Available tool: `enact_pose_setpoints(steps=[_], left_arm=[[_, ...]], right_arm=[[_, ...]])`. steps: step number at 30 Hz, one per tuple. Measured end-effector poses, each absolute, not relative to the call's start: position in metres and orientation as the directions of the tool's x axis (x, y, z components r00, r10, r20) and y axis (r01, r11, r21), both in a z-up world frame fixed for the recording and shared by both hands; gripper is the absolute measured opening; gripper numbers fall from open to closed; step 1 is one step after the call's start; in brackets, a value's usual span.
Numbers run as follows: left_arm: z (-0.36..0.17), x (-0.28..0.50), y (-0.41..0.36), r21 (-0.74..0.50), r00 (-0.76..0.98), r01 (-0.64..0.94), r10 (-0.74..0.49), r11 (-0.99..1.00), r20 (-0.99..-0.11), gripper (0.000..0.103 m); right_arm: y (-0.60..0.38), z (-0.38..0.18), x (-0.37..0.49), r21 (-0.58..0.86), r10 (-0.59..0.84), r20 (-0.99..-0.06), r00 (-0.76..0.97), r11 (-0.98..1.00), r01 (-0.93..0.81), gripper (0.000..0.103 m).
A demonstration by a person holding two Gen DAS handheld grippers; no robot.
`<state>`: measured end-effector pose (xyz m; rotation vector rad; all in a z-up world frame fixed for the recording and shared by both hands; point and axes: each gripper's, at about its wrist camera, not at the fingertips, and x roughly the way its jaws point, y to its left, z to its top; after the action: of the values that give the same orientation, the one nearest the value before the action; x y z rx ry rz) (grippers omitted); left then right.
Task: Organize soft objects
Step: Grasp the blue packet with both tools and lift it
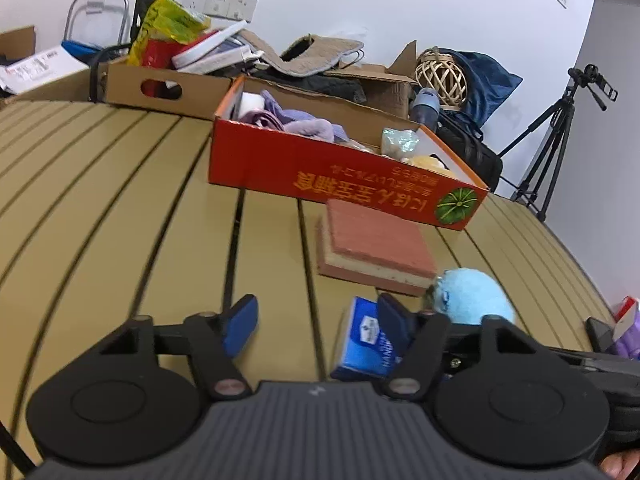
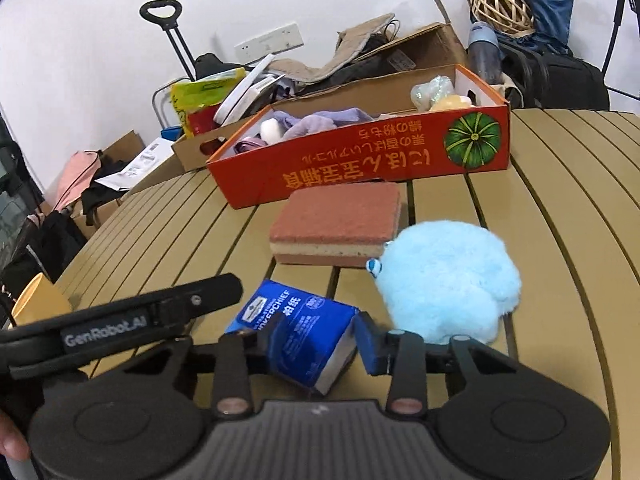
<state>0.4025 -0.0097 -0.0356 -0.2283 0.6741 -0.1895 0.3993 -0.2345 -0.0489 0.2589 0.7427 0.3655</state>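
Standing over the tan slatted table (image 2: 560, 208), I see both grippers low at its near edge. On the left, the left gripper (image 1: 316, 320) has its blue pads apart with bare table between them; its right-hand pad sits just beside, perhaps touching, a blue tissue pack (image 2: 296, 340), and I cannot tell if it presses on it. The right gripper (image 2: 308, 344) has its jaws clamped on that tissue pack, one pad against each side, the pack tilted up off the slats. Behind the pack a pink-and-cream sponge block (image 2: 340, 224) lies flat on the table, just in front of a red cardboard box (image 2: 360, 164) printed with a green pumpkin. Inside the box, purple cloth (image 2: 320, 118) fills the left part, and a pale glittery bundle (image 2: 434, 88) and something yellow sit at the right end. To the right of the sponge, touching its corner, rests a fluffy light-blue plush toy (image 2: 444, 276). Beyond the table, open cartons, a woven rattan ball (image 2: 502, 4) and bags crowd the wall.
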Motion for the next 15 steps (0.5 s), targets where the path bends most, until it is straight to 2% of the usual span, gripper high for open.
enact_pose_setpoints(steps=[4, 5, 7, 9, 12, 15], left_arm=[[-0.039, 0.405, -0.008, -0.291, 0.755, 0.089, -0.255, 0.953, -0.604, 0.052], [-0.042, 0.406, -0.008, -0.284, 0.747, 0.084, -0.249, 0.955, -0.617, 0.046], [-0.045, 0.407, -0.007, -0.301, 0.735, 0.062, -0.247, 0.952, -0.631, 0.044], [-0.044, 0.406, -0.009, -0.310, 0.737, 0.077, -0.263, 0.948, -0.623, 0.034], [-0.043, 0.402, -0.016, -0.293, 0.739, 0.099, -0.267, 0.951, -0.619, 0.026], [-0.042, 0.398, -0.022, -0.322, 0.721, 0.134, -0.316, 0.937, -0.617, 0.025]], right_arm=[[-0.238, -0.050, 0.401, 0.370, 0.411, -0.606, 0.681, 0.904, -0.215, 0.035], [-0.240, -0.049, 0.401, 0.381, 0.410, -0.602, 0.685, 0.902, -0.205, 0.035], [-0.243, -0.048, 0.402, 0.390, 0.407, -0.598, 0.690, 0.900, -0.193, 0.034], [-0.245, -0.049, 0.404, 0.396, 0.409, -0.599, 0.689, 0.899, -0.189, 0.030], [-0.245, -0.051, 0.405, 0.415, 0.424, -0.590, 0.687, 0.889, -0.193, 0.027], [-0.247, -0.052, 0.406, 0.435, 0.435, -0.579, 0.689, 0.880, -0.189, 0.027]])
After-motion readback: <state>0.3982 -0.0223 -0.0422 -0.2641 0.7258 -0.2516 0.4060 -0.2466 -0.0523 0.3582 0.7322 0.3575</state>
